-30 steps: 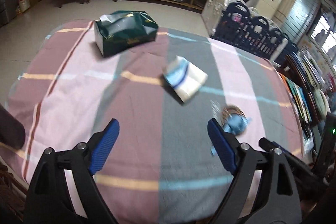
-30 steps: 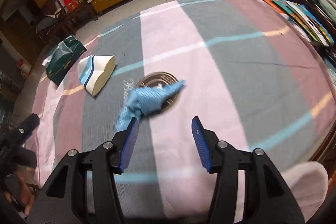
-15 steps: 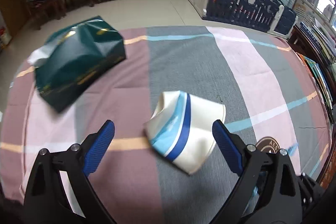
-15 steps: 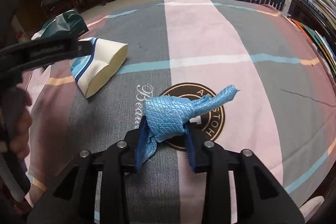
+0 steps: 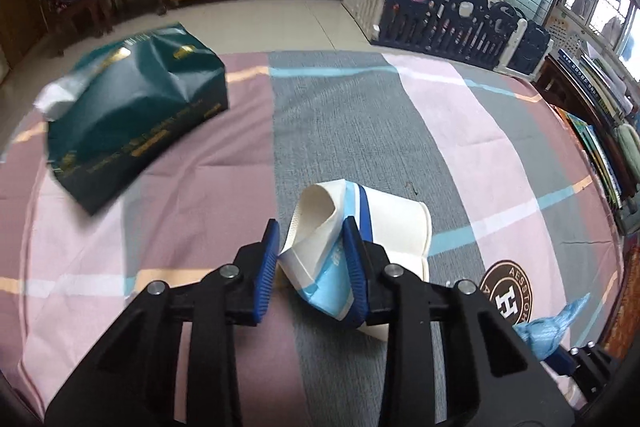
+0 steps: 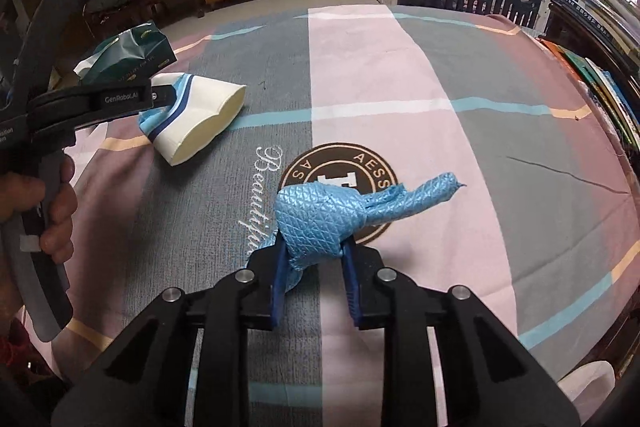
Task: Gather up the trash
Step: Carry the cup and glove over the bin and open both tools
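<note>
Currently your left gripper (image 5: 310, 253) has just been closing and its blue pads now pinch the crushed white paper cup with blue stripes (image 5: 360, 239), low and centre in the left wrist view, on the striped pink and grey tablecloth (image 5: 460, 131). Your right gripper (image 6: 316, 259) has also been closing and is clamped on the crumpled blue quilted wipe (image 6: 324, 219), at the lower centre of the right wrist view, over the round brown logo (image 6: 340, 163). A dark green paper bag (image 5: 132, 115) lies at the upper left of the left wrist view, apart from the cup
</note>
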The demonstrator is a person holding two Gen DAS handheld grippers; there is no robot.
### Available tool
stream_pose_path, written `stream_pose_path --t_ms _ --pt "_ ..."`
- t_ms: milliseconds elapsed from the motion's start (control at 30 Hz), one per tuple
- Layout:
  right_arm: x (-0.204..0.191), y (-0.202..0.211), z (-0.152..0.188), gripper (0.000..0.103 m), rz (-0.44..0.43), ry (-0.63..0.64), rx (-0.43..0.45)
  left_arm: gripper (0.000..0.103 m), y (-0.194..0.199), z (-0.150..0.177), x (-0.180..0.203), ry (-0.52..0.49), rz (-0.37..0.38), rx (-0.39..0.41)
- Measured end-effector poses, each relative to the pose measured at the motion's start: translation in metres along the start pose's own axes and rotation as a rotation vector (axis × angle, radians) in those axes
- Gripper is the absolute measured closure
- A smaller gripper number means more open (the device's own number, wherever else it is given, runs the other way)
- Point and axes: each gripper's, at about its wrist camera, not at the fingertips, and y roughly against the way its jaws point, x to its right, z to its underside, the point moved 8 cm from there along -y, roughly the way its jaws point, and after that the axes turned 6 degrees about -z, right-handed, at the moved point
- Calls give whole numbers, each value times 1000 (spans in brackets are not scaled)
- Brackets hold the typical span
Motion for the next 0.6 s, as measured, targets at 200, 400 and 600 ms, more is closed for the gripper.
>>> stream_pose_path --t_ms 200,400,600 --pt "14 48 3 78 47 4 65 70 92 18 7 -21 -142 172" --pt "26 110 16 78 47 0 133 70 178 51 22 10 -117 238" --pt "59 180 41 78 40 -22 179 70 250 99 48 46 -19 253"
